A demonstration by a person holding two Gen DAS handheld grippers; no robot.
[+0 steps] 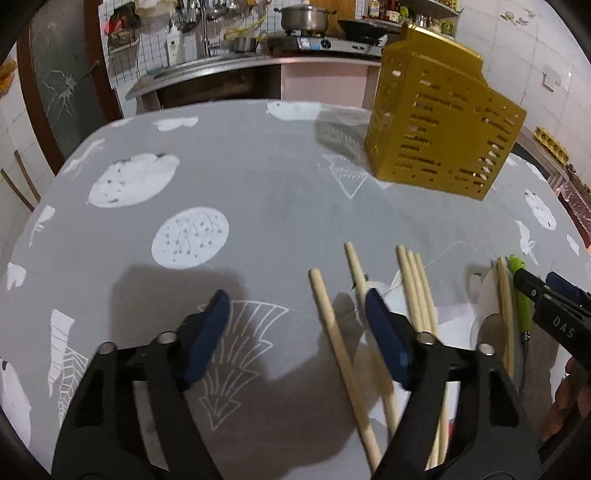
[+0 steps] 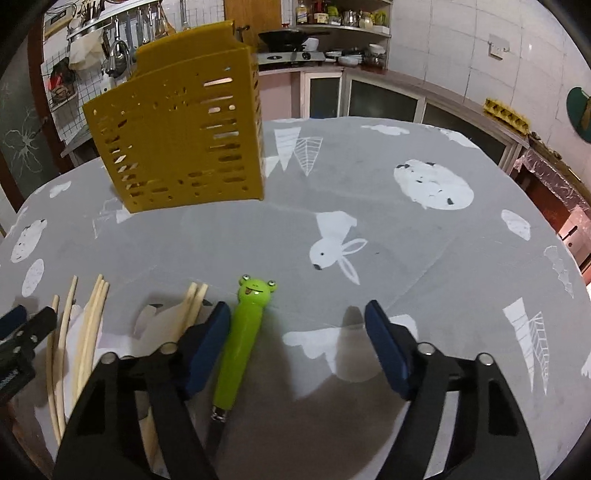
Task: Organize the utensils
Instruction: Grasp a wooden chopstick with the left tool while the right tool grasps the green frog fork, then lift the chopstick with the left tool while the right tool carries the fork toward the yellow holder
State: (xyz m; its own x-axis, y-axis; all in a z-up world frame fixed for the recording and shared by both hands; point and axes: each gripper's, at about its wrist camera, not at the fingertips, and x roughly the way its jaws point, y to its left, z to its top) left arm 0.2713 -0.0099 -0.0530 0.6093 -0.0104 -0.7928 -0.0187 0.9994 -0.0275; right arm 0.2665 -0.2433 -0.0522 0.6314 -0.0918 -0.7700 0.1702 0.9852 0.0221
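A yellow slotted utensil holder stands upright at the far side of the table. Several wooden chopsticks lie loose on the grey cloth near me. My left gripper is open low over them; one chopstick lies between its jaws, untouched, and others pass under its right finger. A green frog-handled utensil lies right of the chopsticks. My right gripper is open above it, the handle just inside its left finger. Each gripper shows at the edge of the other's view.
The table wears a grey cloth with white prints; bare cloth lies between the utensils and the holder. Behind it runs a kitchen counter with a pot on a stove, a sink and hanging tools. A hand shows at the right edge.
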